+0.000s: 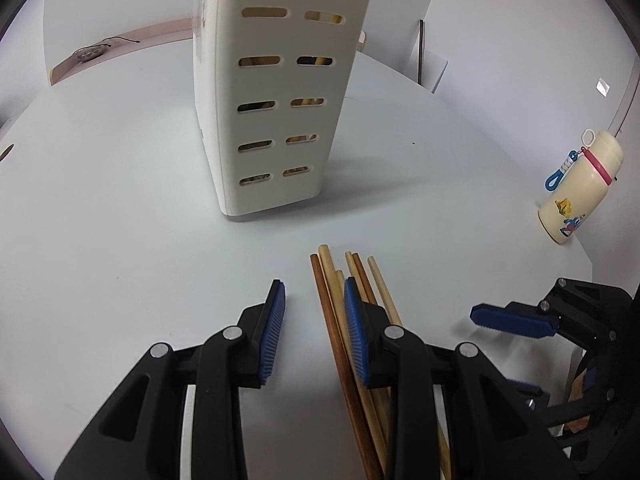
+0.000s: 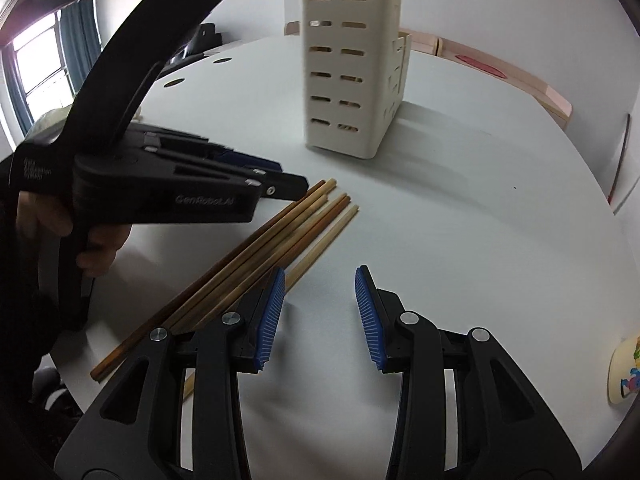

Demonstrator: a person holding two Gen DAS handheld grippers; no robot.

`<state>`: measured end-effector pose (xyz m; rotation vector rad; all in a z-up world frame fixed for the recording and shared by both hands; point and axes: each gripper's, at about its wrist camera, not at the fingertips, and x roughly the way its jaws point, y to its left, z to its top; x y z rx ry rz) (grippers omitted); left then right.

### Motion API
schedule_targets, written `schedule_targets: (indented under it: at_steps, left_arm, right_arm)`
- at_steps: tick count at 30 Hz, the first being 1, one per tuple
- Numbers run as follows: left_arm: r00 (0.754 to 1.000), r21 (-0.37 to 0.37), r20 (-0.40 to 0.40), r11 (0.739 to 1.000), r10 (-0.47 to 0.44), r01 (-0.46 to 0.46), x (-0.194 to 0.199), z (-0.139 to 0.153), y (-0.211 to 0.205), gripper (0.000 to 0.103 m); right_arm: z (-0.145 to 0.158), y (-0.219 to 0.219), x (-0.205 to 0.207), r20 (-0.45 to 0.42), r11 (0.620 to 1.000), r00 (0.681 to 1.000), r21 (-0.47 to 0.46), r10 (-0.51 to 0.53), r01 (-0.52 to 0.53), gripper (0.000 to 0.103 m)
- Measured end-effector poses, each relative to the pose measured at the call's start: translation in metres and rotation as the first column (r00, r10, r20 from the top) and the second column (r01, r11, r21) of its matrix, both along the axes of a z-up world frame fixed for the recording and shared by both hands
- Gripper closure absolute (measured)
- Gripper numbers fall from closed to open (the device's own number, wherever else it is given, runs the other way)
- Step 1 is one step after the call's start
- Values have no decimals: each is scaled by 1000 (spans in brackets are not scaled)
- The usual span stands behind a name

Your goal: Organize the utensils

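My left gripper (image 1: pixel 314 326) and right gripper (image 2: pixel 320 316) share matte black linkage arms, silver pivot screws and blue ribbed pads (image 2: pixel 271 318). White "GenRobot.AI" lettering marks the left housing; bare skin shows on my left hand (image 2: pixel 70 230).

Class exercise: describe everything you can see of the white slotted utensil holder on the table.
The utensil holder is a tall, cream-white box, seemingly plastic, with rounded corners and two columns of horizontal slots down its face. It stands upright on the pale table, beyond the loose chopsticks and apart from them. Two wooden sticks poke out of its top. Neither tongs touch it.
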<state>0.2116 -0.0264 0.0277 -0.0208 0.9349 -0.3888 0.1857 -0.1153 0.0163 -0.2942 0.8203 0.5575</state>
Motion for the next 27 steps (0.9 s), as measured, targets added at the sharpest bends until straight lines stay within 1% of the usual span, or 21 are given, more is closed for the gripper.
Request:
schedule_targets:
  at_steps: [3, 7, 9, 17, 21, 25, 27]
  left_arm:
    - [1000, 24, 3, 1000, -3, 3, 1, 1, -2, 73]
    - [1000, 59, 5, 998, -11, 10, 1, -1, -5, 73]
    - [1000, 71, 3, 997, -20, 19, 1, -2, -7, 73]
    - [1000, 90, 6, 996, -21, 20, 0, -1, 1, 73]
    - [1000, 99, 9, 995, -27, 26, 1, -2, -6, 73]
    - [999, 91, 6, 995, -36, 35, 1, -2, -9, 73]
    - [999, 90, 3, 995, -45, 44, 1, -2, -9, 73]
  right_arm:
    - [-4, 8, -9, 10, 999, 999, -29, 43, -43, 67]
    - [-8, 20, -20, 49, 996, 997, -61, 64, -61, 67]
    - [-10, 27, -20, 51, 994, 996, -81, 73, -69, 67]
    - [-14, 25, -14, 51, 990, 997, -124, 66, -60, 67]
    - [-12, 21, -15, 46, 991, 997, -124, 61, -55, 67]
    - [-11, 13, -12, 36, 992, 998, -112, 56, -52, 68]
    - [-12, 10, -9, 31, 993, 998, -106, 52, -48, 71]
